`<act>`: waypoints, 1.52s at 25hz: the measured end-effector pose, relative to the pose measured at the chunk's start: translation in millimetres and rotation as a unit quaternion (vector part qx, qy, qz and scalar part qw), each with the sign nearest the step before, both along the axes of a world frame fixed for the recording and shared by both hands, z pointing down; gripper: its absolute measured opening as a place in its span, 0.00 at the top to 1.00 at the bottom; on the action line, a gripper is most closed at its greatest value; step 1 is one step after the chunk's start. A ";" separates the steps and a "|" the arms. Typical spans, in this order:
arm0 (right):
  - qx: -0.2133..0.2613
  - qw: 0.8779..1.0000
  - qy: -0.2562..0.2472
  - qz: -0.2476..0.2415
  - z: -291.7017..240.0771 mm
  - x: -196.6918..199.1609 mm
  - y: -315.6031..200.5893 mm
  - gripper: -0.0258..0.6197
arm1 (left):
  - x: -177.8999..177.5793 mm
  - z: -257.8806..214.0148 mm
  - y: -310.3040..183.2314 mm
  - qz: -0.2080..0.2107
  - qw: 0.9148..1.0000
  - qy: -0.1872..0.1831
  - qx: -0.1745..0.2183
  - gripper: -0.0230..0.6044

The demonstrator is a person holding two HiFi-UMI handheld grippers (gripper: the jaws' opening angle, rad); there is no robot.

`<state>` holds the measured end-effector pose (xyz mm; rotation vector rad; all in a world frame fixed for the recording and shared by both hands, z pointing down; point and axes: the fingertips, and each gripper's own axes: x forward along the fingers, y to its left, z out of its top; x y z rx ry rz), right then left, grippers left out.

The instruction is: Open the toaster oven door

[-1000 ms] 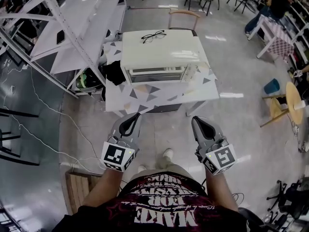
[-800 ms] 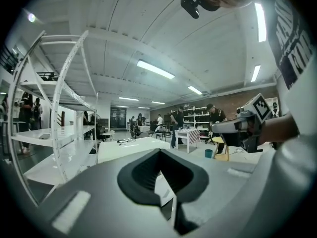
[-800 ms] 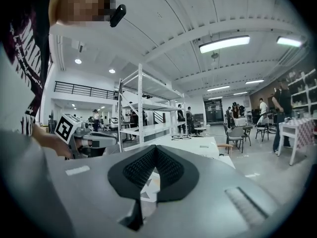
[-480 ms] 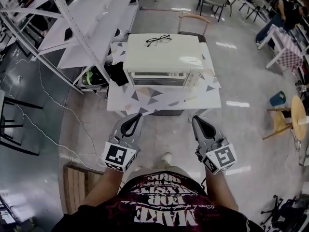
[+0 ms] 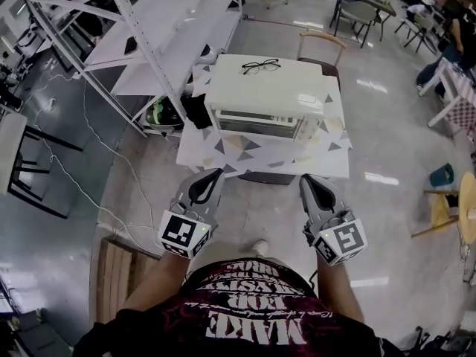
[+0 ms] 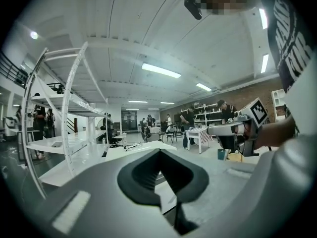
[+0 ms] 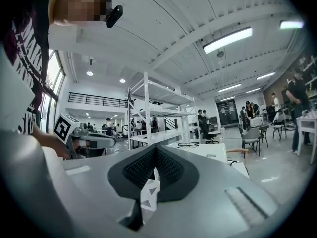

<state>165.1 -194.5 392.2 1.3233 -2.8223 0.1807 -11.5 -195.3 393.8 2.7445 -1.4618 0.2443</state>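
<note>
A white toaster oven (image 5: 269, 94) stands on a small table (image 5: 260, 158) with a triangle-patterned cloth, its door (image 5: 259, 124) shut and facing me. Black glasses (image 5: 261, 66) lie on its top. My left gripper (image 5: 216, 173) and right gripper (image 5: 305, 178) hover side by side over the floor, short of the table's near edge, both shut with nothing in them. In the left gripper view the oven top (image 6: 130, 151) shows beyond the shut jaws, and the right gripper (image 6: 232, 129) is beside it. The right gripper view has the glasses (image 7: 188, 144) ahead.
A white shelving rack (image 5: 149, 43) runs along the left of the table, with bags under it. A chair (image 5: 321, 43) stands behind the table. A wooden pallet (image 5: 115, 274) lies at my left foot. A blue bin (image 5: 441, 175) and people are farther off.
The head view has swung: table and oven now sit a little farther right and away. Both grippers hold the same pose close to my body, still shut.
</note>
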 end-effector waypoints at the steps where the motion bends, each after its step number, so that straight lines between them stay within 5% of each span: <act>1: 0.001 1.000 -0.003 -0.001 -0.8 1.0 0.2 0.92 | 0.7 -1.7 1.4 0.000 1.000 -0.004 0.001 0.96; 16: 0.006 1.000 -0.021 -0.008 0.2 -4.8 1.2 0.92 | -2.3 -5.9 0.5 0.004 1.000 -0.030 0.008 0.96; 38: 0.004 1.000 -0.002 0.015 -3.5 -27.1 -90.8 0.92 | -10.7 11.1 -112.7 0.039 0.999 -0.013 -0.001 0.96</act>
